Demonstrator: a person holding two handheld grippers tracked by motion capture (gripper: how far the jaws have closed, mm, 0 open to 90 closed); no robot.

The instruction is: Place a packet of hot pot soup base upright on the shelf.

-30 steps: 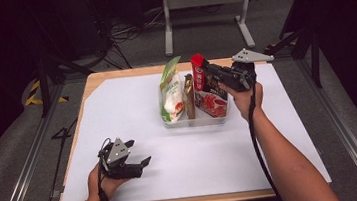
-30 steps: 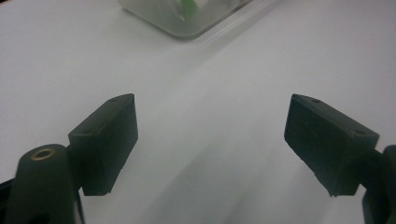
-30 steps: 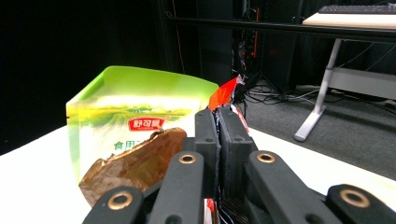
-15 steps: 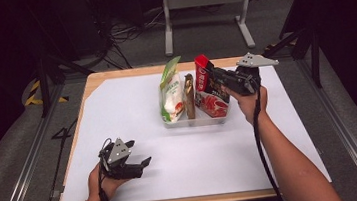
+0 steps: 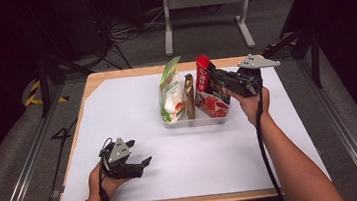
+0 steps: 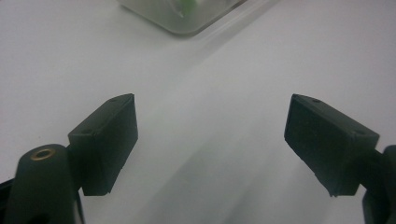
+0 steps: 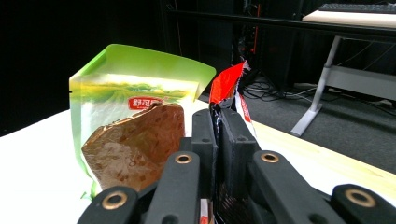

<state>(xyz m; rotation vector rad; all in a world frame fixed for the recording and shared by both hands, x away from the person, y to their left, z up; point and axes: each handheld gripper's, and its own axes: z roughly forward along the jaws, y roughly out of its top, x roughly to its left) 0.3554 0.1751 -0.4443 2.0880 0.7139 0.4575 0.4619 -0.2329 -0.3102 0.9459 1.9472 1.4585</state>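
Red pouch (image 5: 209, 88): stands upright at the right end of the clear tray, its crumpled top edge raised above the other packs; in the right gripper view its red top (image 7: 227, 83) rises straight out of the pinch of the two black jaws.
Right tongs (image 5: 215, 76): jaws pressed close together on the upper part of the red pouch, the foil squeezed flat between the pads; they have just eased a shade wider, with the pouch between them and the pads on it.
Right hand (image 5: 250, 104): comes in from the right side of the tray, holding the tongs roughly level and pointed left at the pouch.
Brown pouch (image 5: 189, 96): stands just left of the red one, in the middle of the tray; seen brown and creased in the right gripper view (image 7: 135, 147).
Green pouch (image 5: 171, 88): tallest pack, at the tray's left end, just beside the brown one.
Clear tray (image 5: 196, 122): sits on the far middle of the white surface (image 5: 132, 110); one corner shows in the left gripper view (image 6: 187, 16).
Left tongs (image 5: 140, 166): near the front left of the surface, well apart from the tray, jaws spread wide with nothing between them.
Left hand (image 5: 105, 178): grips the tongs low over the white sheet.
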